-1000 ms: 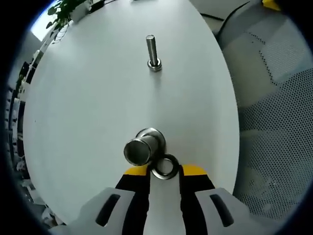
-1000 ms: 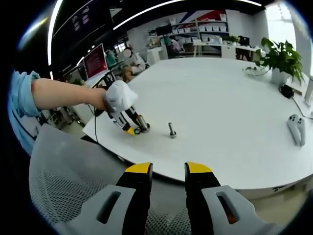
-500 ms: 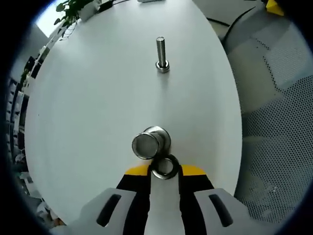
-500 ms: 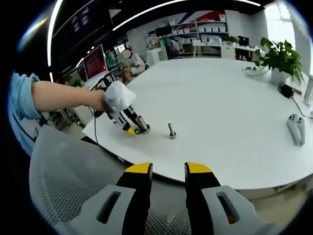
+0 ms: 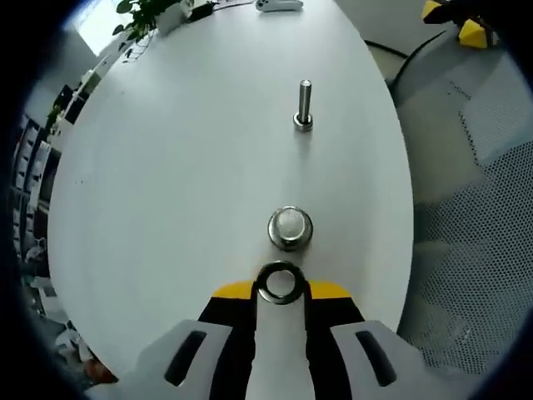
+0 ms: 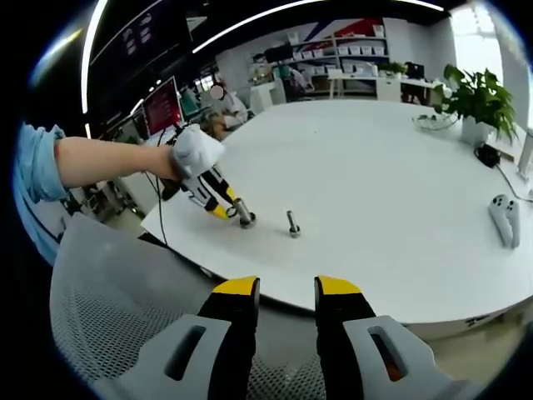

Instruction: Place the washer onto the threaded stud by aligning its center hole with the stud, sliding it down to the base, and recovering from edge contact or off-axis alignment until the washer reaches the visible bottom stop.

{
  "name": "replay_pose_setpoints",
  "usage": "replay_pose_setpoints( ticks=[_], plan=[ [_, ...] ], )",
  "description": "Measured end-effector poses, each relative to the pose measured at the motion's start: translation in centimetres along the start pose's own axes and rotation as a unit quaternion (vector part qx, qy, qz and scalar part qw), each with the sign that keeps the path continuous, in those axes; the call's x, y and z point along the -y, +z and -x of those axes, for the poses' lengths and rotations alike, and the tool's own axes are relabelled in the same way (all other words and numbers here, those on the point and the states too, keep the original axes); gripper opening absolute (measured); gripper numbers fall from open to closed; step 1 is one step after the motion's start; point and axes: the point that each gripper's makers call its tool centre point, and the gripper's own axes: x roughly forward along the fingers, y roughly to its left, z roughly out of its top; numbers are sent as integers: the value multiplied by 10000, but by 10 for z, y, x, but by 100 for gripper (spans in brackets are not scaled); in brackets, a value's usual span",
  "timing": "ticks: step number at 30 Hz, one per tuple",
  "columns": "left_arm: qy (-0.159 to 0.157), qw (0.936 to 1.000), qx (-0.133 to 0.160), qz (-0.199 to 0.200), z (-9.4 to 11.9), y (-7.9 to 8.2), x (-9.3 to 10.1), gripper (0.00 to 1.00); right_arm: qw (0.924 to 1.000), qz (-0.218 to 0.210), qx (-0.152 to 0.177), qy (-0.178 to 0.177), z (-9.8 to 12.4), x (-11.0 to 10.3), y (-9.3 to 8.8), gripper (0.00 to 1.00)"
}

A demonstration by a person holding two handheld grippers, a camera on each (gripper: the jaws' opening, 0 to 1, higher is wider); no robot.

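While the left gripper [image 5: 281, 293] hung over the white worktop [image 5: 183, 167], its yellow-tipped fingers [image 5: 233, 292] were closed on the washer [image 5: 279, 283], which was pinched by its rim at the very tips with its centre hole facing the camera. Just beyond the washer, near but apart from it in the left gripper view, stood a short wide steel stud [image 5: 290, 227], seen almost end-on from above. Further along the worktop, well apart, a thin threaded stud [image 5: 304, 104] rose upright from its nut-like base. A potted plant [image 5: 150, 10] sat at the far edge, and a grey mesh chair [image 5: 475, 250] lay off to the right of the worktop.

Seen from the right gripper view, a person's bare forearm and blue sleeve [image 6: 42, 162] reached in from the left, carrying the left gripper [image 6: 229, 211] down at the wide stud [image 6: 245, 217]; the thin stud [image 6: 292, 223] stood to the right of it. A white controller [image 6: 504, 218] lay near the right edge. The right gripper [image 6: 286, 293] hovered off the worktop above the chair, its fingers parted and holding nothing.
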Motion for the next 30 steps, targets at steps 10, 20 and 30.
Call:
replay_pose_setpoints(
  ticks=[10, 20, 30],
  plan=[
    [142, 9997, 205, -36, 35, 17, -7, 19, 10000, 16, -22, 20, 0, 0, -1, 28],
    [37, 9990, 319, -304, 42, 39, 6, 19, 10000, 28, -17, 32, 0, -1, 0, 28],
    [-74, 9989, 250, -389, 31, 53, 11, 19, 10000, 34, -32, 51, 0, -1, -1, 28]
  ],
)
